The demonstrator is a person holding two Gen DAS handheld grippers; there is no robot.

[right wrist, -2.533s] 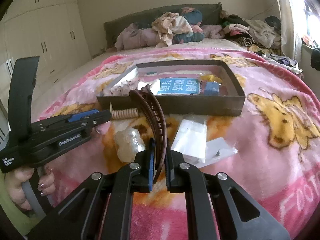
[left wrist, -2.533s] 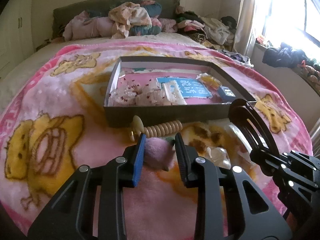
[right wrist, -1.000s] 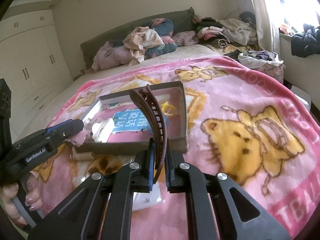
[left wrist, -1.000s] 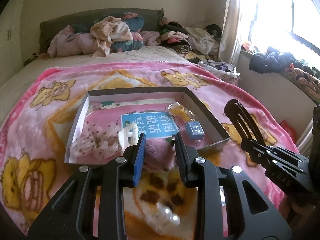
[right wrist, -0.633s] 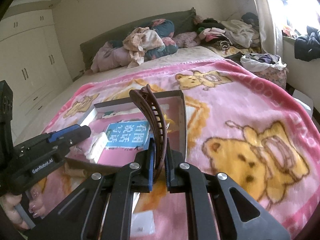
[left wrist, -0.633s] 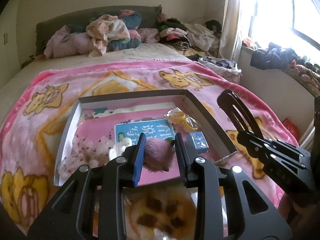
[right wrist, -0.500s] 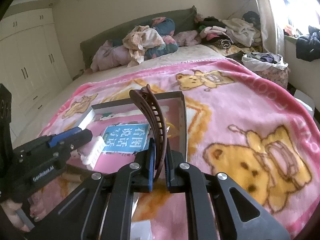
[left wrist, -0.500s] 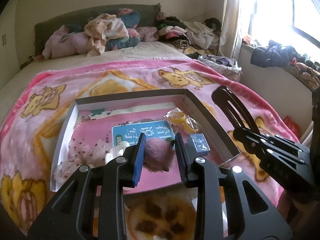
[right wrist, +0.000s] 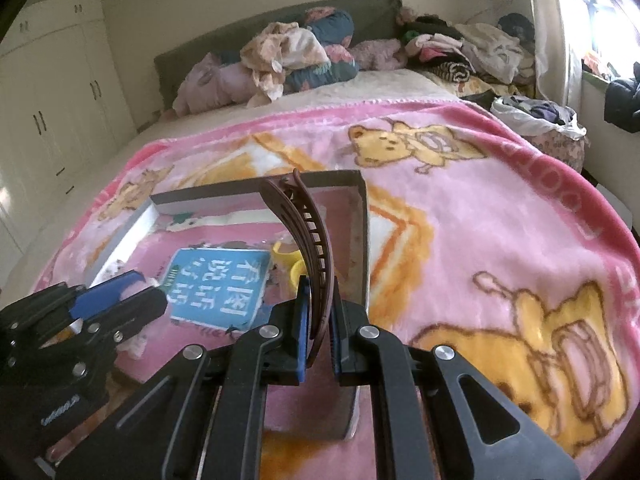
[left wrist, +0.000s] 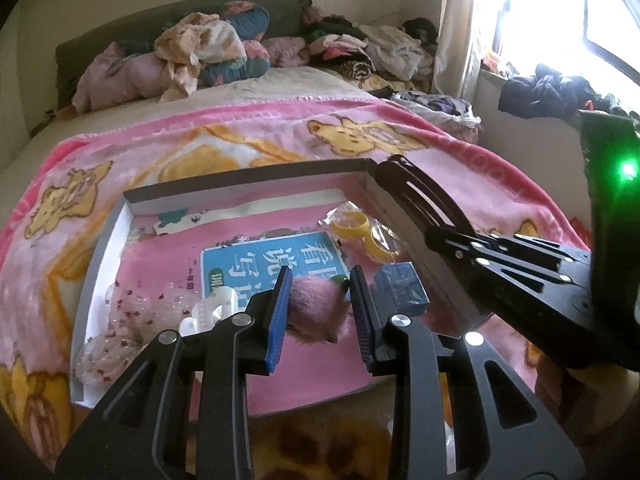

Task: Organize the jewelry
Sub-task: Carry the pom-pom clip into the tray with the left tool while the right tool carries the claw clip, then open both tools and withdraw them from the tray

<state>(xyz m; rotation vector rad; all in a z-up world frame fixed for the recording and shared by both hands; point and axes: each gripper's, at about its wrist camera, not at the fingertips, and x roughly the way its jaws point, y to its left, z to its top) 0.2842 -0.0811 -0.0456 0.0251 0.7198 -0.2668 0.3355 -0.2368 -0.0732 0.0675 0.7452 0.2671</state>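
Bed (left wrist: 280, 80) filled both views, with a heap of clothes (right wrist: 288, 56) at the headboard and a pink bear-print blanket (right wrist: 500, 240) spread over the near half. Wardrobe doors (right wrist: 52, 100) stood along the left wall in the right wrist view; a bright window (left wrist: 560, 12) lay to the right in the left wrist view.

A shallow grey tray (left wrist: 248, 188) sat on the blanket, lined in pink. Inside it lay a blue card with white characters (right wrist: 216, 284), a clear floral pouch (left wrist: 132, 320) at the left, a white clip (left wrist: 212, 308) beside the pouch, a yellow ring in plastic wrap (left wrist: 354, 224) toward the far right, and a small blue box (left wrist: 402, 288) near the right wall.

Left gripper (left wrist: 320, 304) hovered over the tray's near half, its 2 fingers clenched on a fuzzy pink pom-pom (left wrist: 316, 306).

Right gripper (right wrist: 318, 320) hung above the tray's near right corner, its 2 fingers clamped on the base of a brown curved hair clip (right wrist: 304, 232), which stood upright over the tray.
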